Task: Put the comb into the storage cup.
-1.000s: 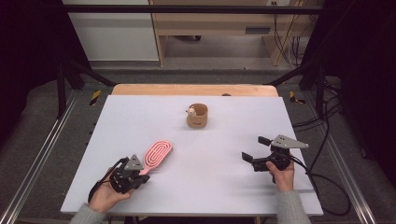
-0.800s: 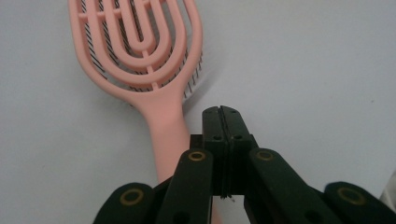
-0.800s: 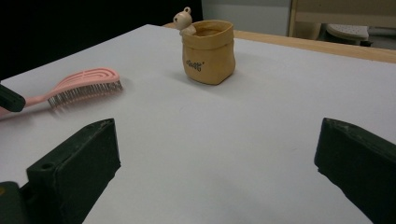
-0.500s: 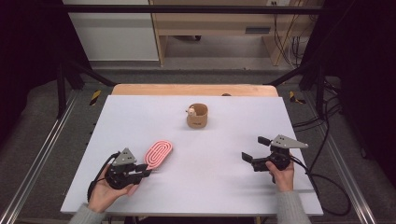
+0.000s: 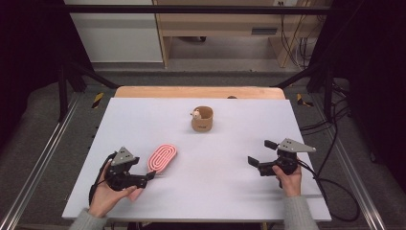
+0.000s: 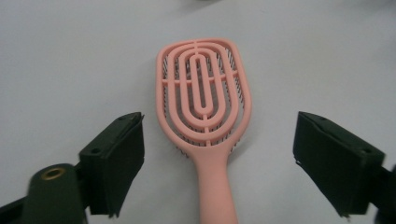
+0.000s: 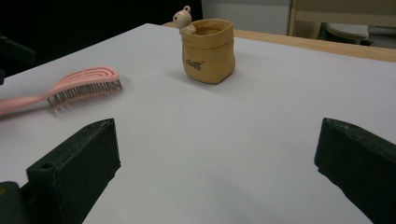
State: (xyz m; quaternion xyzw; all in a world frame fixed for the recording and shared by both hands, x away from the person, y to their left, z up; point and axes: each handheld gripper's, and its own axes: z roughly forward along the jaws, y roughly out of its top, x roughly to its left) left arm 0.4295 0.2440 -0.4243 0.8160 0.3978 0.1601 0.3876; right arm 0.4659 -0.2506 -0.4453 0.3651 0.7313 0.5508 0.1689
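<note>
Lying flat on the white bench [image 5: 230, 191], the pink hairbrush [image 6: 204, 100] sits between the left gripper [image 6: 217, 163] fingers, which have just been opening and aren't touching it. Right gripper [image 7: 217, 172] fingers are spread wide on nothing. Tan pouch [image 7: 208, 50] has small dark lettering I can't read.

- Setting: a lab-type recording bay, not a home.
- White bench [image 5: 143, 120] ringed by a black metal frame [image 5: 191, 8], upper frame.
- Aluminium rails [image 5: 43, 158] line the floor at left and right.
- Cable bundles [image 5: 297, 43] hang at upper right; hazard-striped tape [image 5: 97, 99] marks the floor.
</note>
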